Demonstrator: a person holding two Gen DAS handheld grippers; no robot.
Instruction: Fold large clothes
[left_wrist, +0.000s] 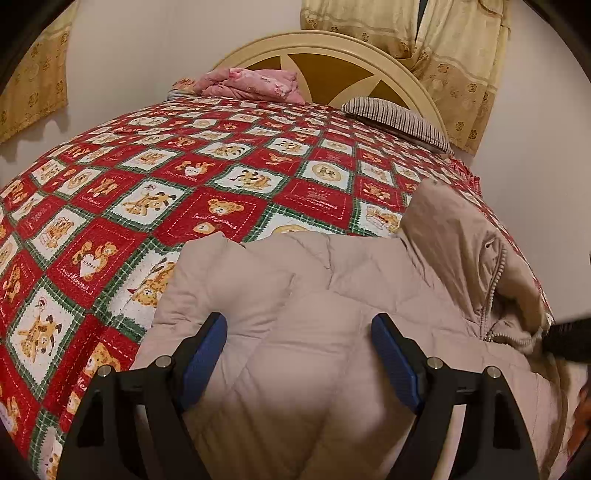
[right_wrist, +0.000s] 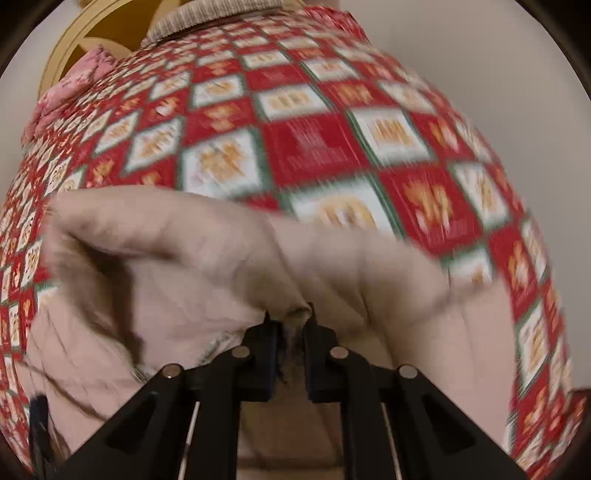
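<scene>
**Puffy beige coat on the bed, one claw pinched on it**

Left wrist view first. The left gripper is pointed down at a slant over the beige quilted coat, with its two blue-padded fingers spread wide apart and nothing clamped between them. The coat is spread out on the near part of the bed, over a red, white and green teddy bear quilt. On the right side of the coat a zippered edge is lifted up into a peak, and the dark tip of the right gripper is seen at the frame's right edge, right by that raised bit. Further back, a pink folded blanket and a striped pillow are laid against a cream headboard, with yellow curtains hung behind.

Right wrist view, pretty blurred. The right gripper is aimed steeply downward at the coat. Its jaws are brought together, and a bunched fold of the beige fabric is pinched between the tips. The fabric is puckered around that pinch point. The checked quilt is seen beyond it, smeared by motion.
</scene>
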